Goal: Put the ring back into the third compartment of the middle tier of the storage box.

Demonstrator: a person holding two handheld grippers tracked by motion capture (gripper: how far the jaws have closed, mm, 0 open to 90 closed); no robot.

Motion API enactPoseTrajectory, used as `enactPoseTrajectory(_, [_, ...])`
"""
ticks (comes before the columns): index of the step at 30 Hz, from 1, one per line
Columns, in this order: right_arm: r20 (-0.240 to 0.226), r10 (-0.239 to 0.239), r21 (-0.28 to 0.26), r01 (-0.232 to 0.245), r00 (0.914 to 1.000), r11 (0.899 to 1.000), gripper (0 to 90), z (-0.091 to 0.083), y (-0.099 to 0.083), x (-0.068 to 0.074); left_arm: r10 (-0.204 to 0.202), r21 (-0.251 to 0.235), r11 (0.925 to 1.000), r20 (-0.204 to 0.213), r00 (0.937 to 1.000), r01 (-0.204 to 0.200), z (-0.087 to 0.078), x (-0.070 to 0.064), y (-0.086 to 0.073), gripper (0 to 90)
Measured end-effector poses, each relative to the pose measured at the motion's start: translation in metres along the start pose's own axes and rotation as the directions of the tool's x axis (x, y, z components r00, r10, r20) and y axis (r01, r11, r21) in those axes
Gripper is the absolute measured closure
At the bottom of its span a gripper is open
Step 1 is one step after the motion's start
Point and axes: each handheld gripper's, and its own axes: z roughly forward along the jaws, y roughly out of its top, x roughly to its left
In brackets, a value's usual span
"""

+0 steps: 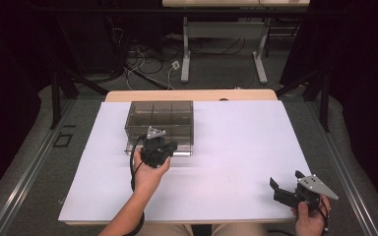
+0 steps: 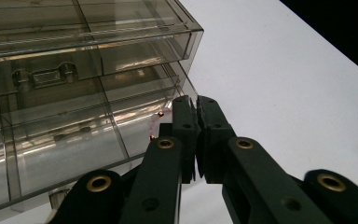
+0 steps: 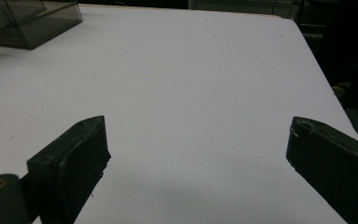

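A smoky clear plastic compartment box (image 1: pixel 160 118) with a latch on its front stands at the back left of the white table top (image 1: pixel 236 142). My left gripper (image 1: pixel 166 146) is at the box's near front edge, jaws shut. In the left gripper view its tips (image 2: pixel 196 101) lie against the box's (image 2: pixel 74 93) lower front corner, and a small pinkish curved bit (image 2: pixel 154 125) shows beside them; whether it is gripped I cannot tell. My right gripper (image 1: pixel 286 178) rests open near the table's front right corner, with nothing between its fingers (image 3: pixel 198 126).
Beyond the table's far wooden edge (image 1: pixel 192 95) are a white desk frame (image 1: pixel 224 54) and loose cables (image 1: pixel 142 61) on the floor. Dark curtains and black stand legs flank both sides. The box's corner (image 3: pixel 28 23) appears at the upper left of the right gripper view.
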Motion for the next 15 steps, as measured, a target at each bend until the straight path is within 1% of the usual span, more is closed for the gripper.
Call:
enactPoseTrajectory(3, [-0.003, -0.005, 0.011, 0.005, 1.0000, 1.000, 5.3, 0.000, 0.000, 0.000, -0.005, 0.003, 1.0000, -0.003, 1.0000, 0.005, 0.004, 0.000, 0.001, 87.1])
enactPoseTrajectory(4, [-0.003, -0.004, 0.010, 0.004, 1.0000, 1.000, 5.3, 0.000, 0.000, 0.000, 0.000, 0.009, 1.0000, -0.007, 1.0000, 0.000, 0.005, 0.001, 0.002, 87.1])
enactPoseTrajectory(5, [-0.003, -0.004, 0.010, 0.004, 1.0000, 1.000, 5.3, 0.000, 0.000, 0.000, -0.003, 0.001, 1.0000, -0.009, 1.0000, 0.003, 0.007, 0.000, 0.002, 87.1])
enactPoseTrajectory(7, [-0.003, -0.003, 0.011, 0.003, 1.0000, 1.000, 5.3, 0.000, 0.000, 0.000, -0.011, -0.002, 0.9999, -0.008, 0.9999, 0.011, 0.010, -0.001, 0.003, 87.1])
enactPoseTrajectory(9, [-0.004, -0.003, 0.011, 0.003, 1.0000, 1.000, 5.3, 0.000, 0.000, 0.000, -0.006, 0.003, 1.0000, -0.010, 0.9999, 0.006, 0.014, -0.003, 0.005, 87.1])
enactPoseTrajectory(10, [-0.004, -0.006, 0.034, 0.006, 1.0000, 0.999, 5.3, -0.002, 0.001, -0.001, -0.006, 0.008, 1.0000, -0.010, 0.9999, 0.006, 0.015, -0.004, 0.005, 87.1])
enactPoseTrajectory(12, [-0.005, -0.005, 0.035, 0.005, 1.0000, 0.999, 5.3, -0.002, 0.001, -0.001, 0.003, 0.012, 0.9999, -0.010, 0.9999, -0.003, 0.018, -0.004, 0.007, 87.1])
enactPoseTrajectory(13, [-0.007, -0.001, 0.010, 0.001, 1.0000, 1.000, 5.3, 0.000, 0.000, 0.000, 0.002, 0.015, 0.9999, -0.007, 1.0000, -0.001, 0.020, -0.005, 0.007, 87.1])
enactPoseTrajectory(15, [-0.007, 0.002, 0.012, -0.002, 1.0000, 1.000, 5.3, 0.000, 0.000, 0.000, 0.000, 0.013, 0.9999, -0.007, 1.0000, 0.000, 0.023, -0.006, 0.008, 87.1])
